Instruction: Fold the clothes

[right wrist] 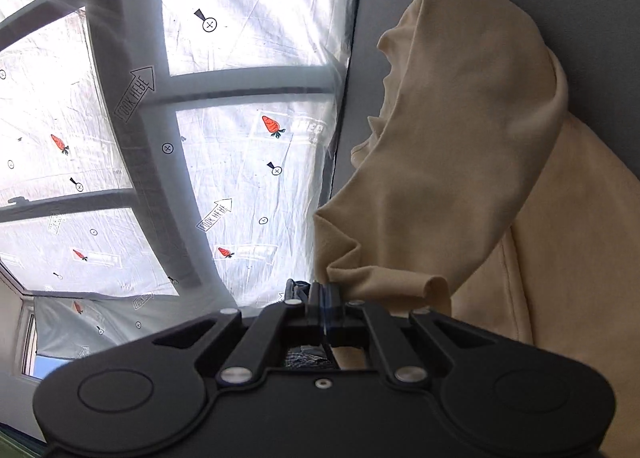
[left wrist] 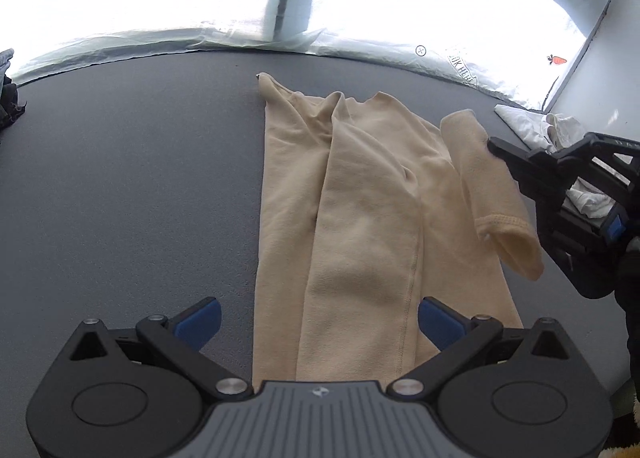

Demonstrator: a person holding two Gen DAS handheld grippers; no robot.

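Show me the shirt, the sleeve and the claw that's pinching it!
shirt (left wrist: 360, 217): left wrist view, middle of its body.
sleeve (left wrist: 486, 185): left wrist view, lifted middle part.
right claw (left wrist: 494, 145): left wrist view, its closed tips.

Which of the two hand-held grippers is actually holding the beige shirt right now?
The right hand-held gripper: it is shut on the sleeve of the beige shirt, lifting it. The left hand-held gripper is open, holding nothing.
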